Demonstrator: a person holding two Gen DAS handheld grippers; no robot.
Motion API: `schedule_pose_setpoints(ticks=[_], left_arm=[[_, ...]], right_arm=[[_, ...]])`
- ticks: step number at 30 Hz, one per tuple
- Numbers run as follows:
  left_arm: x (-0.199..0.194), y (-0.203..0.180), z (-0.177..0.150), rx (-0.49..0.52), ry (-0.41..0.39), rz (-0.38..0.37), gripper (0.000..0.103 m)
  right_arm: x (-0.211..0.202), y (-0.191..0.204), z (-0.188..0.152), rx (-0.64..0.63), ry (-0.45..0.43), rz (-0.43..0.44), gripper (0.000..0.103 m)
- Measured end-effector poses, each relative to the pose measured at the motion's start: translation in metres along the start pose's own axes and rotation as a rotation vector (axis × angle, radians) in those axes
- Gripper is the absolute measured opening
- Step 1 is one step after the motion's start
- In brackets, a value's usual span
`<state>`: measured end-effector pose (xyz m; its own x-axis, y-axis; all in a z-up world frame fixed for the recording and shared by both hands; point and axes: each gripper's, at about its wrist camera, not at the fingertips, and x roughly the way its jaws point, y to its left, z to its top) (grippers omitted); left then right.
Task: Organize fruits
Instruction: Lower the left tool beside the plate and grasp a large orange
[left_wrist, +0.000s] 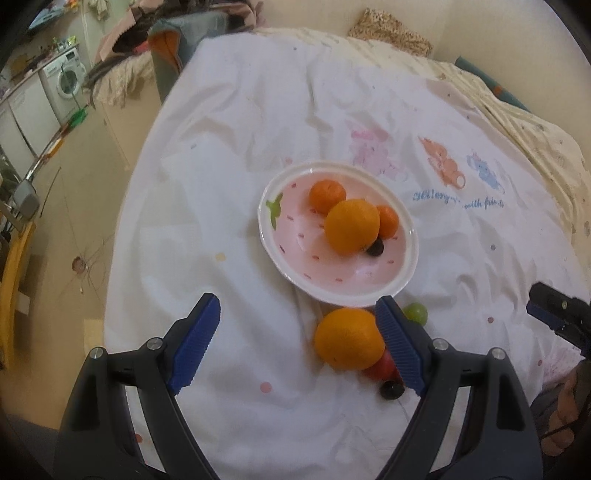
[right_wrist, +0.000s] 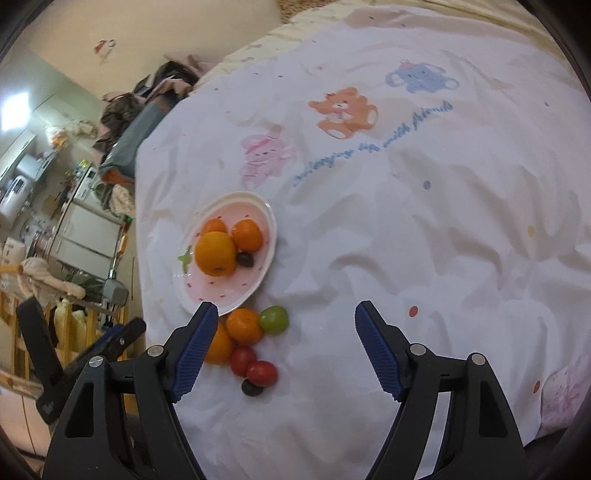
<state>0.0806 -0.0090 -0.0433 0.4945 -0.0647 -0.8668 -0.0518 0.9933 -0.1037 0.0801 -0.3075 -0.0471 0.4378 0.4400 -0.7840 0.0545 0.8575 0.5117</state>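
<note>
A pink plate (left_wrist: 266, 221) with a white rim sits on the white bedspread. It holds a large orange (left_wrist: 352, 227), two mandarins (left_wrist: 327, 195) and a dark grape (left_wrist: 375, 248). Loose fruit lies in front of the plate: an orange (left_wrist: 347, 339), a mandarin (right_wrist: 243, 329), a green grape (right_wrist: 273, 319), two red tomatoes (right_wrist: 261, 373) and a dark grape (right_wrist: 252, 388). My left gripper (left_wrist: 297, 306) is open, with the loose orange close to its right finger. My right gripper (right_wrist: 286, 309) hangs open over the sheet just right of the loose pile, holding nothing.
The bedspread (right_wrist: 424, 240) has printed bears and blue lettering and is wrinkled. The bed's left edge drops to a floor (left_wrist: 85, 229) with a washing machine (left_wrist: 66, 79) and clutter. Piled clothes (right_wrist: 147, 110) lie at the far corner, and a patterned pillow (left_wrist: 391, 31) lies at the head.
</note>
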Motion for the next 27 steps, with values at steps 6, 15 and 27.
schedule_pose_setpoints(ticks=[6, 15, 27], left_arm=[[0.038, -0.021, -0.015, 0.071, 0.183, -0.051, 0.084], [0.079, -0.041, -0.019, 0.112, 0.286, -0.112, 0.081], [0.073, -0.032, -0.021, 0.077, 0.293, -0.113, 0.057]], right_arm=[[0.012, -0.004, 0.003, 0.033, 0.028, -0.02, 0.079], [0.015, -0.003, 0.001, 0.017, 0.043, -0.042, 0.079], [0.021, -0.002, 0.001, 0.006, 0.054, -0.047, 0.079]])
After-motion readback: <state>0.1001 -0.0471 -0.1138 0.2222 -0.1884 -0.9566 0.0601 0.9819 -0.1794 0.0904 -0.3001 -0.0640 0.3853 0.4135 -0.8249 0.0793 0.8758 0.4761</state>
